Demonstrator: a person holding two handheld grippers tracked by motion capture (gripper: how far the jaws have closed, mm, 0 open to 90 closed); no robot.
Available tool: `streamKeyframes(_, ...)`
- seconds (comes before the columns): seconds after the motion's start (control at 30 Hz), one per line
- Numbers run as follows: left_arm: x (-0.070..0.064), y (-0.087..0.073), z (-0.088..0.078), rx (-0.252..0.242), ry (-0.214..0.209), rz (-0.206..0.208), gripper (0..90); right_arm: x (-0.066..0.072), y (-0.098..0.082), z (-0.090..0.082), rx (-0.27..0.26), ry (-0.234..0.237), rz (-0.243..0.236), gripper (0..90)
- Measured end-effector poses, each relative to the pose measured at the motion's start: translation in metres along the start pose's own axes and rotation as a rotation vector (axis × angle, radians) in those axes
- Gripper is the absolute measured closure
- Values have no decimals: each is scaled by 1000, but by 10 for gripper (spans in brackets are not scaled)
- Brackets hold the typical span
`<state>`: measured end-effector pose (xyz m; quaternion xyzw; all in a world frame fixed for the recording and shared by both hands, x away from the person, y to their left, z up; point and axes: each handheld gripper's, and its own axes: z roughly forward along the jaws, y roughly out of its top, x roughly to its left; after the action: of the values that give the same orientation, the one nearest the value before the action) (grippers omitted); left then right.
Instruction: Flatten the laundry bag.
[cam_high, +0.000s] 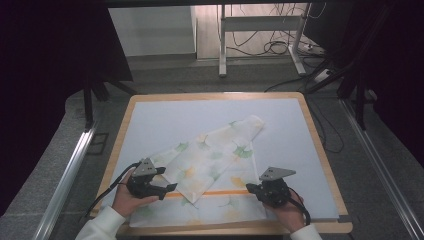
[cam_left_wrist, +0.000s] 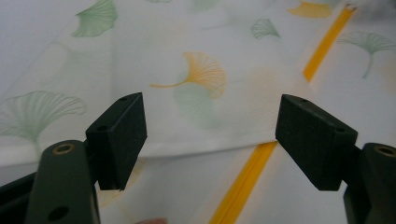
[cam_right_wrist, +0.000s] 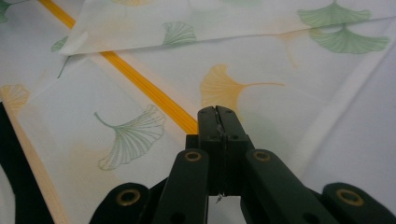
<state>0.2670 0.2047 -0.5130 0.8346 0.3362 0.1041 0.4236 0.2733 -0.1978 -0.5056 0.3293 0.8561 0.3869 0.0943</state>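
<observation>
The folded cloth (cam_high: 210, 165) lies on the table (cam_high: 300, 130), nearer its front edge

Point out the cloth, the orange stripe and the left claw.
cloth (cam_high: 220, 150): high view, middle of the folded-over part.
orange stripe (cam_right_wrist: 140, 81): right gripper view, middle of its visible run.
left claw (cam_left_wrist: 210, 135): left gripper view, midway between its wide-apart tips.
</observation>
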Motion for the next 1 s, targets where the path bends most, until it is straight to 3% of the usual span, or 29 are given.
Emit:
streamKeyframes(0.43,-24,13,12,25,-23,102,277,13,2,15,48,42,-31,892)
streamKeyframes(1.0,-28,24,24,30,-19,124,299,13,-1,25,117,48,-24,893)
